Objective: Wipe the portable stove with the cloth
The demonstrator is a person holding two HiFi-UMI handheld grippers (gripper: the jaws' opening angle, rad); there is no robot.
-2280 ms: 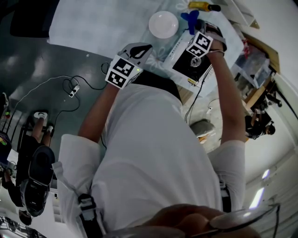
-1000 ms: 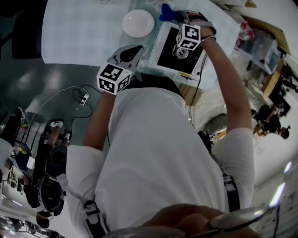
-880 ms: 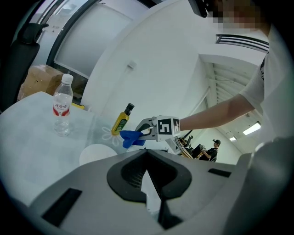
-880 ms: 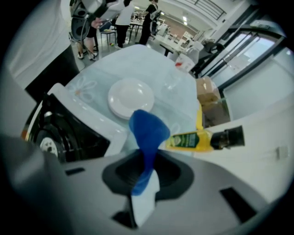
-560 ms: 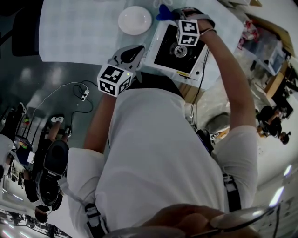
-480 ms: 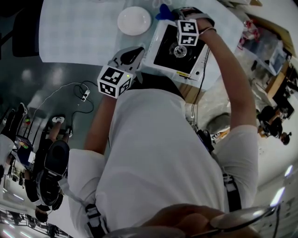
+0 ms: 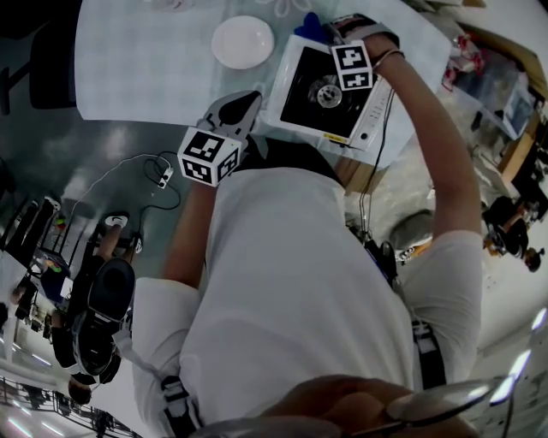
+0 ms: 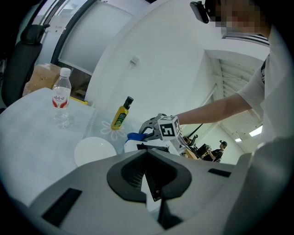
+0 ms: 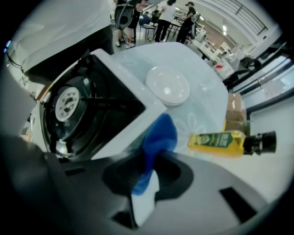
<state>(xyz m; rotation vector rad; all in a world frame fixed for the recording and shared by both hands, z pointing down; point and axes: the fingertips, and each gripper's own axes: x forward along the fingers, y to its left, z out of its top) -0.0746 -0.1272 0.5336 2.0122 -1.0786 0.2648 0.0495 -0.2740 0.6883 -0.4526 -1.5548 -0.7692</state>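
The portable stove (image 7: 360, 120) is white with a black top and a round burner (image 7: 328, 92), and it stands on the pale table. My right gripper (image 7: 332, 29) reaches over its far edge, shut on a blue cloth (image 7: 309, 23). In the right gripper view the cloth (image 9: 158, 135) bunches between the jaws against the stove's (image 9: 120, 73) white corner. My left gripper (image 7: 247, 101) hovers at the stove's near-left side, shut, with nothing in it. From the left gripper view the stove (image 8: 158, 146) and cloth (image 8: 135, 136) lie just ahead.
A white plate (image 7: 243, 41) lies left of the stove. A yellow oil bottle (image 9: 225, 141) rests beyond the cloth, and a water bottle (image 8: 60, 103) stands at the far left. A cable (image 7: 128, 175) trails on the dark floor. People stand in the background.
The right gripper with the cloth has shifted a little along the stove's far edge, and its marker cube now sits right of the burner. The left gripper has stayed beside the stove.
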